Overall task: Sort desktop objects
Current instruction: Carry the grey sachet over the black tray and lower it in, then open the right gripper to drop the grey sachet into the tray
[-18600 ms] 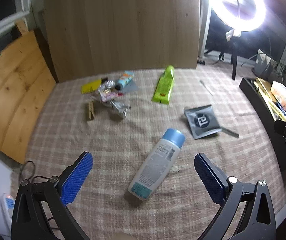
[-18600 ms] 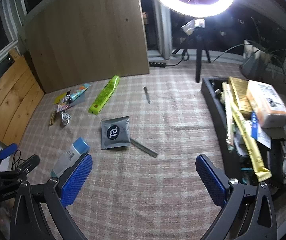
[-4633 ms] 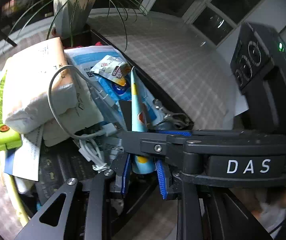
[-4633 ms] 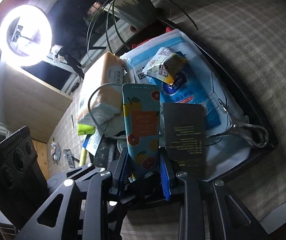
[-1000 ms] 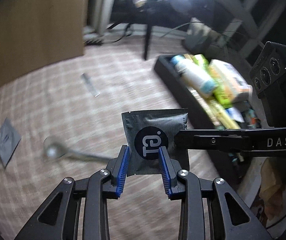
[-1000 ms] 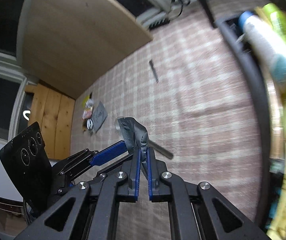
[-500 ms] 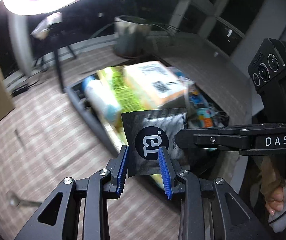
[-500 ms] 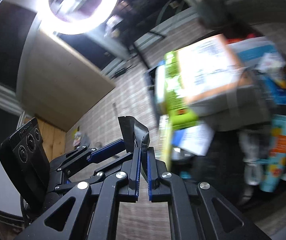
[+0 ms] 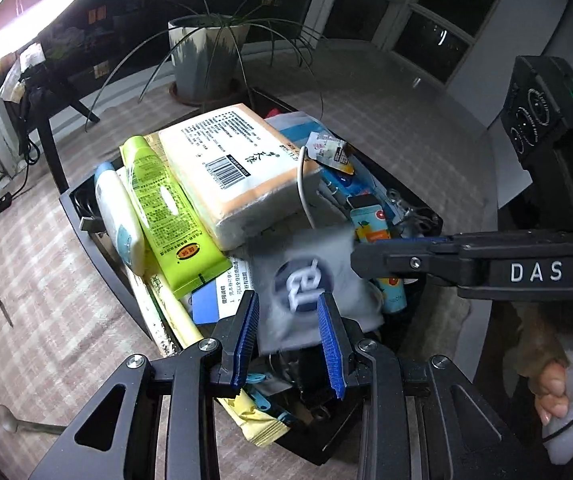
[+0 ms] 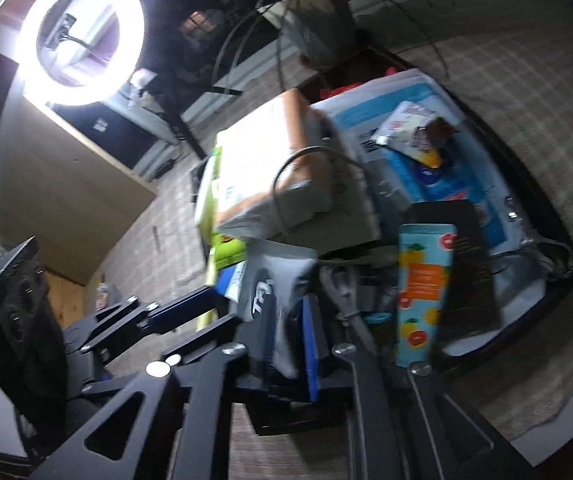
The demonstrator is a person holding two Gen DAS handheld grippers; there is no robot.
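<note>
Gray pouch brought over the crowded black tray, release under way.

A second earlier the table (image 9: 46,312) lay under the grippers; now the black tray (image 9: 98,248), piled with a tissue pack (image 9: 238,168), a green tube (image 9: 162,208) and a white bottle (image 9: 118,216), sat below them. The gray pouch (image 9: 306,280), blurred, hung over its near end. The left gripper (image 9: 288,336) still pinched its lower edge, while the right gripper (image 10: 286,350), pressed together before, was opening with the pouch's side between its jaws. The drop looked imminent; a spoon (image 9: 26,424) remained on the table.
</note>
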